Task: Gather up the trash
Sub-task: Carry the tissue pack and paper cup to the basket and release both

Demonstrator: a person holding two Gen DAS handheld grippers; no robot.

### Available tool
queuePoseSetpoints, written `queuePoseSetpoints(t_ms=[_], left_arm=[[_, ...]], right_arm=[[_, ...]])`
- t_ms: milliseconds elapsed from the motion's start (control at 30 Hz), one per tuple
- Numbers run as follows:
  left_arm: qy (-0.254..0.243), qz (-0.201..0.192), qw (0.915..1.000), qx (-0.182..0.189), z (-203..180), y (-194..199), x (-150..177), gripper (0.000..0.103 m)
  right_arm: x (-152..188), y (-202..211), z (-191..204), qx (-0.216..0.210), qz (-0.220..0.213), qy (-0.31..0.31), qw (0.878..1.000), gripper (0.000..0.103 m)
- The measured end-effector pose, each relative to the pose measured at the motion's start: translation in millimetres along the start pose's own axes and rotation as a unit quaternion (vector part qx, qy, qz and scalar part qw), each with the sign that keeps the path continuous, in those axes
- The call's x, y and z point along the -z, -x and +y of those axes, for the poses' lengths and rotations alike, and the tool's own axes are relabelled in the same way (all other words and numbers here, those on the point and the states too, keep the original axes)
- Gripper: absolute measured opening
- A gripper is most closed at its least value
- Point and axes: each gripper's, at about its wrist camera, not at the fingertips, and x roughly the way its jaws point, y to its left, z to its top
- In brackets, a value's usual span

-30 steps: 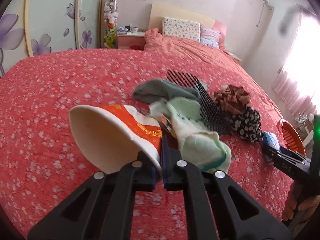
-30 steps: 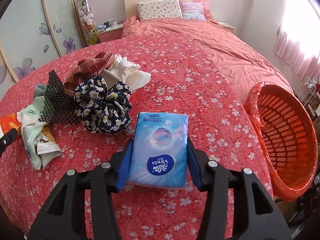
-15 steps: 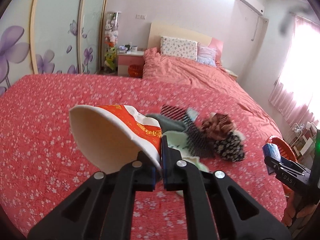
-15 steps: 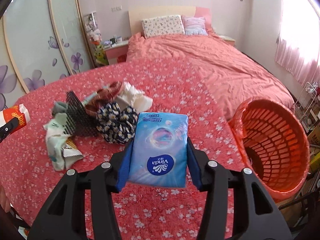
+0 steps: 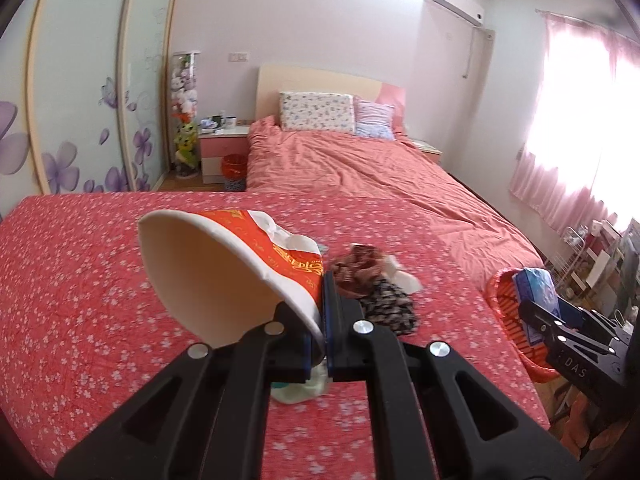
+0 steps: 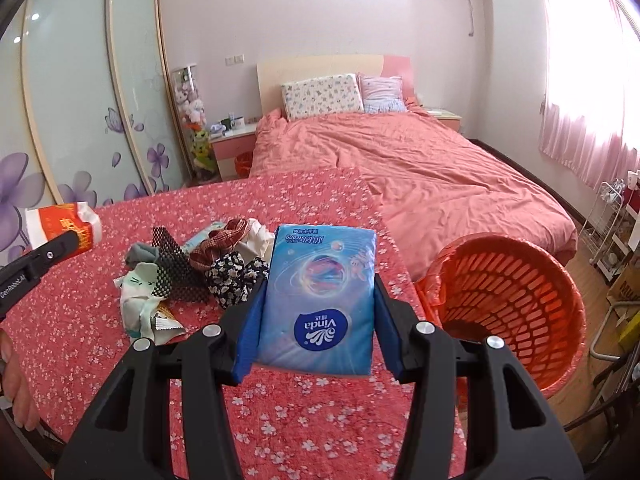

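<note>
My left gripper (image 5: 318, 316) is shut on the rim of a crumpled red and white paper cup (image 5: 224, 268), held up above the flowered red table cover (image 5: 80, 280). The cup (image 6: 60, 226) also shows at the left edge of the right wrist view. My right gripper (image 6: 316, 308) is shut on a blue tissue pack (image 6: 320, 292), lifted over the table's near right part. An orange trash basket (image 6: 508, 300) stands on the floor to the right of the table. The tissue pack (image 5: 536, 288) appears in front of the basket (image 5: 504, 300) in the left wrist view.
A pile of socks, scrunchies, black mesh, a crumpled tissue and a snack wrapper (image 6: 200, 272) lies on the table. A bed (image 6: 400, 168) stands behind it, a nightstand (image 6: 228, 144) to the left, a wire rack (image 6: 612, 224) at right. A person's hand (image 6: 12, 380) is at the left edge.
Both grippers have risen with their loads and tipped up, so the pile now sits lower in both views and more of the bedroom shows. Both grips are unchanged.
</note>
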Motion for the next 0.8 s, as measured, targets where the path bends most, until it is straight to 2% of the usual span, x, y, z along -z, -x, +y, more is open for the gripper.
queuePoseSetpoints(t_ms=[433, 800], left_arm=[[-0.041, -0.003, 0.998, 0.048, -70, -4, -7, 0.006], [-0.077, 0.017, 0.9909, 0.109, -152, -26, 8, 0.006]], right_arm=[[3, 22, -35, 0.019, -0.023, -0.022, 0.999, 0.051], [12, 23, -96, 0.056, -0.023, -0.068, 0.996, 0.051]])
